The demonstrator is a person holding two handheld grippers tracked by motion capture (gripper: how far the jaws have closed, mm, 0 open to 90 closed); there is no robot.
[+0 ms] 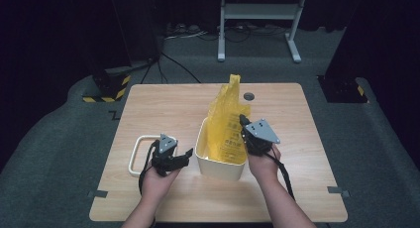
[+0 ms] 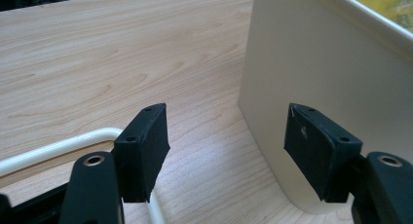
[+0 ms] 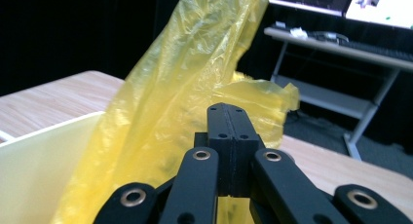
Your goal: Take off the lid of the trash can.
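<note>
A cream bin point(image 1: 220, 169) stands mid-table with a yellow plastic bag point(image 1: 228, 119) rising tall out of it. My right gripper point(image 1: 242, 120) is at the bin's right rim against the bag. In the right gripper view its jaws point(image 3: 228, 121) are pressed together, with the bag point(image 3: 180, 73) right behind them and yellow film showing just under the pads. The bin's inner wall point(image 3: 39, 156) lies to the left there. My left gripper point(image 1: 188, 153) is open just left of the bin; its jaws point(image 2: 226, 151) hold nothing and face the bin's corner point(image 2: 316, 63).
A cream rectangular frame point(image 1: 134, 153) lies flat on the wooden table point(image 1: 163, 104) under my left hand, with its rail point(image 2: 58, 146) by the left jaw. A grey cable hole point(image 1: 248, 96) sits behind the bag. A white metal stand point(image 1: 257, 10) is on the floor beyond.
</note>
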